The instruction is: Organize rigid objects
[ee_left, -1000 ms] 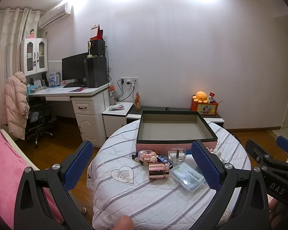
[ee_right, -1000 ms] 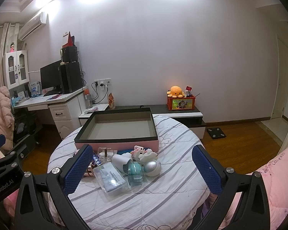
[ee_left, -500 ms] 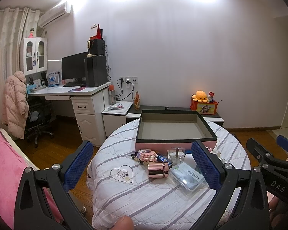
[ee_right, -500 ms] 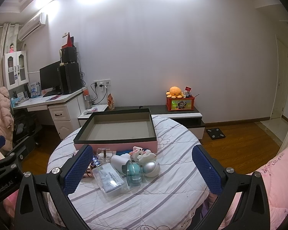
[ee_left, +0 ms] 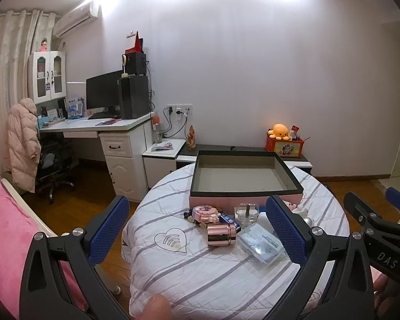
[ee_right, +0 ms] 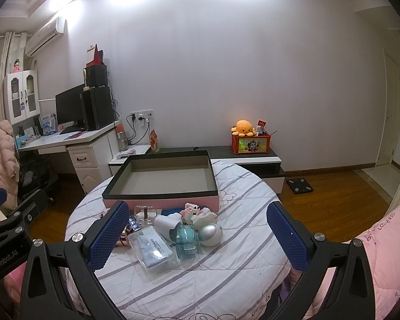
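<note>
A pink box with a black rim point(ee_left: 242, 194) point(ee_right: 160, 195) stands open and empty at the far side of a round table point(ee_left: 200, 272) point(ee_right: 226, 266). In front of it lies a cluster of small things: a rose-gold tin point(ee_left: 221, 235), a pink toy point(ee_left: 204, 212), a clear glass point(ee_left: 246, 212) point(ee_right: 145, 213), a clear plastic case point(ee_left: 261, 242) point(ee_right: 150, 248), a white cup point(ee_right: 166, 225), a teal jar point(ee_right: 186, 241) and a silver ball point(ee_right: 210, 234). My left gripper point(ee_left: 197, 226) and right gripper point(ee_right: 197, 229) are both open and empty, held short of the cluster.
A white desk point(ee_left: 101, 129) with monitor and a chair with a pink coat point(ee_left: 22, 141) stand left. A low cabinet point(ee_right: 253, 157) with an orange plush box runs behind the table. Pink bedding point(ee_left: 2, 229) point(ee_right: 373, 253) flanks the near edge.
Both views have shifted slightly; the table and its objects sit a touch nearer. Neither gripper's jaws changed.
</note>
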The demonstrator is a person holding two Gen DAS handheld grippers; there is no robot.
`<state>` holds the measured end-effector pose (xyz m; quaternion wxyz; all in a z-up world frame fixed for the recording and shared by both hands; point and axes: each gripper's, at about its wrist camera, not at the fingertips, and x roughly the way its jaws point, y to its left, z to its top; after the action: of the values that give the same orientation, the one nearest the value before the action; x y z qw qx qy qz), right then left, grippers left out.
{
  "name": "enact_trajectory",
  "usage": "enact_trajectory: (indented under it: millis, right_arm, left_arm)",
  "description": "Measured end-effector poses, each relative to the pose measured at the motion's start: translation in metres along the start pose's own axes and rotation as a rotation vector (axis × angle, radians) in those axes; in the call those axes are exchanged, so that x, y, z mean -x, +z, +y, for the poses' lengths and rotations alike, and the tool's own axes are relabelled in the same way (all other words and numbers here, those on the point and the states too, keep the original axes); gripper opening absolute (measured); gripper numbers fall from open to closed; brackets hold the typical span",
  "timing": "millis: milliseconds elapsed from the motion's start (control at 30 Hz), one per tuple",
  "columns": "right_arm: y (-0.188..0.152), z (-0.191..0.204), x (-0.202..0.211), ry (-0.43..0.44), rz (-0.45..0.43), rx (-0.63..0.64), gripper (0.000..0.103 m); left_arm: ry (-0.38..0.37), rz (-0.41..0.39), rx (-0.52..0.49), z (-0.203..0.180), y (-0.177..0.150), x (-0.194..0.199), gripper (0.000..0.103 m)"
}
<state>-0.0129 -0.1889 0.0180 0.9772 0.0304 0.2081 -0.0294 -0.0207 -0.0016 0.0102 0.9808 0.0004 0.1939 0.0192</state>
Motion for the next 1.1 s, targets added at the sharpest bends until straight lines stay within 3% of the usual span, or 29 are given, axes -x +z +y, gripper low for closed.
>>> enact_trajectory:
  millis: [367,1100]
  right_arm:
    - [-0.005,0.000,-0.008,-0.006,0.021,0.009,0.103]
    - [-0.056,-0.030,-0.119,0.022,0.306,0.000,0.103]
  left_arm:
    - [-0.010,0.032,0.008,0.004,-0.003,-0.009,0.103]
    - [-0.037,0.378,0.018,0.001,-0.064,-0.127,0.103]
